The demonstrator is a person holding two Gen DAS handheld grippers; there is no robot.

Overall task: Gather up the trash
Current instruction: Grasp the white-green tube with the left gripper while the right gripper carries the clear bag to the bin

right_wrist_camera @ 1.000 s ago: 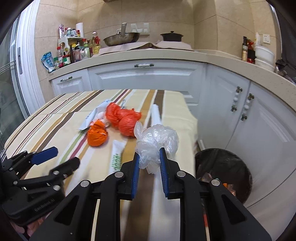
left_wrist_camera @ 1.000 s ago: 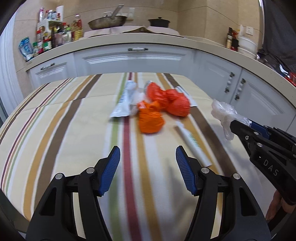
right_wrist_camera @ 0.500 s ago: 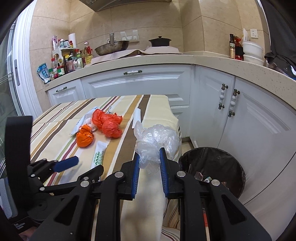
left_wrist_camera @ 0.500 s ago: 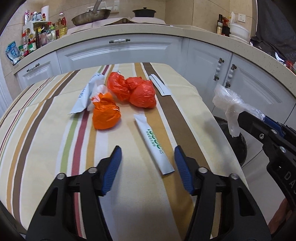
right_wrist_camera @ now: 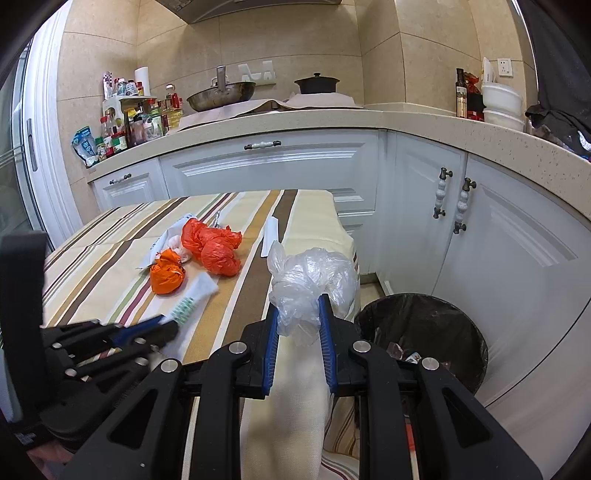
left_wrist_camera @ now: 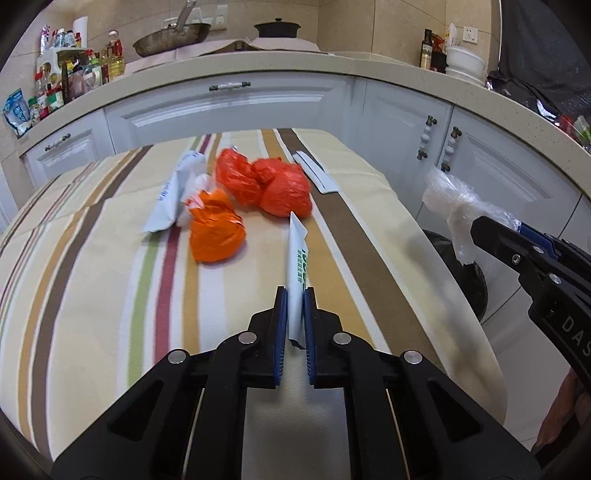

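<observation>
Left tool (left_wrist_camera: 294, 295) now around white tube (left_wrist_camera: 297, 254)

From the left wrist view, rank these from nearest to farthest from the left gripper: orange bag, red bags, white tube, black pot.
1. White tube: clamped in the left gripper.
2. Orange bag: ahead, left.
3. Red bags: behind it, mid-table.
4. Black pot: back counter.
</observation>
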